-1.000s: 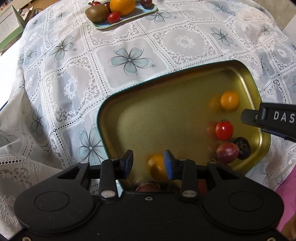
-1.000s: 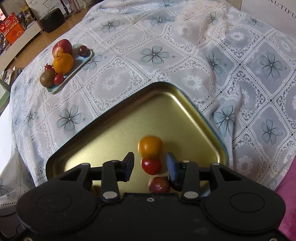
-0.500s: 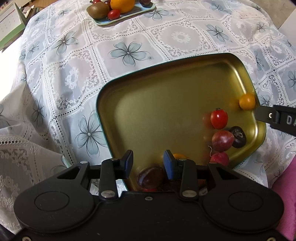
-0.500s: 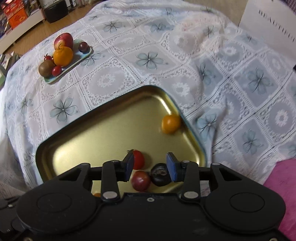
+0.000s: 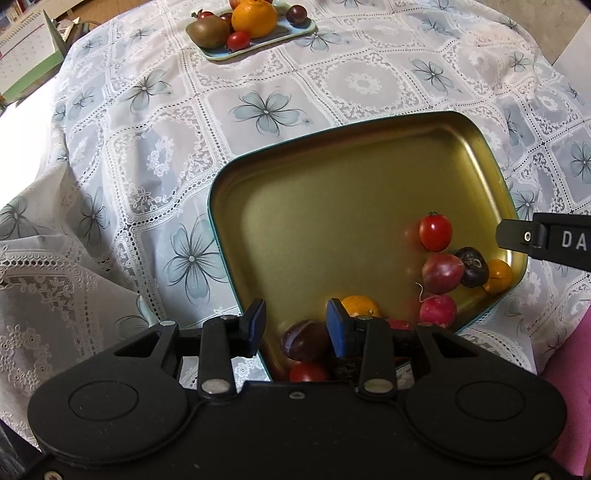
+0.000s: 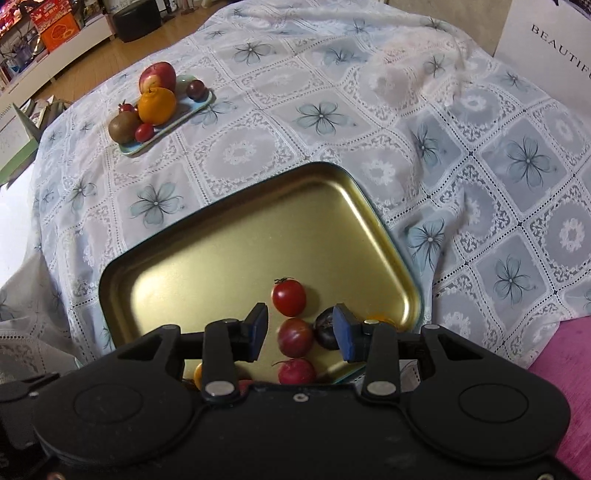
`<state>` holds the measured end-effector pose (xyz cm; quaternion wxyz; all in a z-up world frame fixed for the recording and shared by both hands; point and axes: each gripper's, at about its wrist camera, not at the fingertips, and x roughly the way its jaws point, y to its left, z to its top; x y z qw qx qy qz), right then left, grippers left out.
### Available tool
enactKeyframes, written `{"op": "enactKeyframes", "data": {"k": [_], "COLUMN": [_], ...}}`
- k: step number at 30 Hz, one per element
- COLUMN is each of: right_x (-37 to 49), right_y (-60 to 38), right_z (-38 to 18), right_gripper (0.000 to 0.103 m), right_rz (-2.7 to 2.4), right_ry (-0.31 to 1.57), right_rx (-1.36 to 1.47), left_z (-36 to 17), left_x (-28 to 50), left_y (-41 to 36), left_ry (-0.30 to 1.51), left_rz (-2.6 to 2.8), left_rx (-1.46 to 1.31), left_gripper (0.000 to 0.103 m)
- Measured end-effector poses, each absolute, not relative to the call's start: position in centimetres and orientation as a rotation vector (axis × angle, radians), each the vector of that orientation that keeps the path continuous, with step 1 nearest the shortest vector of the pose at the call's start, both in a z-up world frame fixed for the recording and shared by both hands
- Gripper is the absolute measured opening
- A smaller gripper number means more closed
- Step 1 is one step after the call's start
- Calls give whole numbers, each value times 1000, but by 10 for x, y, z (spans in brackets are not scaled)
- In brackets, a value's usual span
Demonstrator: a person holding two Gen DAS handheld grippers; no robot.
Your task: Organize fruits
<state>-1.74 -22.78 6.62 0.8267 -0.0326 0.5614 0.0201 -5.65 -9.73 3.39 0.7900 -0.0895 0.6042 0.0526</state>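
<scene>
Far left, off the counter edge: a desk calendar [image 5: 26, 55]. Counter covered by a lace cloth [image 5: 147, 166] with blue flowers.

Back left on the cloth: a small blue tray [image 5: 221, 57] carrying a kiwi [image 5: 208, 33], an orange [image 5: 255, 20], an apple [image 6: 157, 75] and some small red and dark fruit.

Near centre: a gold tray [image 5: 332, 206], mostly bare. All its fruit is gathered along the near edge and in the near right corner.

Left hand-held gripper [image 5: 295, 321] points steeply down over the gold tray's near left corner. Pads apart, nothing pinched. A plum [image 5: 304, 341] shows through the gap, lying on the tray floor below. A red tomato [image 5: 308, 371] lies just nearer than it, and an orange tomato [image 5: 360, 306] sits behind the right pad.

Further right in the tray: a radish [image 5: 437, 310], a second plum [image 5: 442, 272] touching a dark fruit [image 5: 472, 266], a yellow tomato [image 5: 498, 276] in the corner, and a cherry tomato [image 5: 436, 232] standing a little apart, farther in.

Right hand-held gripper [image 6: 300, 325] hangs above this cluster. Pads apart, gripping nothing; the second plum shows in the gap.

Far right: pink fabric [image 5: 569, 369] beside the counter.
</scene>
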Motion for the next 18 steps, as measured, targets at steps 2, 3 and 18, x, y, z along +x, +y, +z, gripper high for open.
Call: {"op": "enactKeyframes", "data": {"k": [2, 3, 18], "right_x": [-17, -17, -18], "right_y": [-229, -229, -222], "right_z": [65, 65, 60], "right_gripper": [41, 41, 41], "right_rz": [32, 25, 16], "right_ry": [1190, 1187, 1180], "right_rx": [-80, -84, -158], "left_z": [35, 36, 38], "left_x": [-57, -58, -59], "left_y": [-98, -98, -100], "left_ry": [1294, 1291, 1278], "left_rz": [117, 118, 126], "left_rx": [-188, -185, -171], "left_gripper": [45, 45, 45]}}
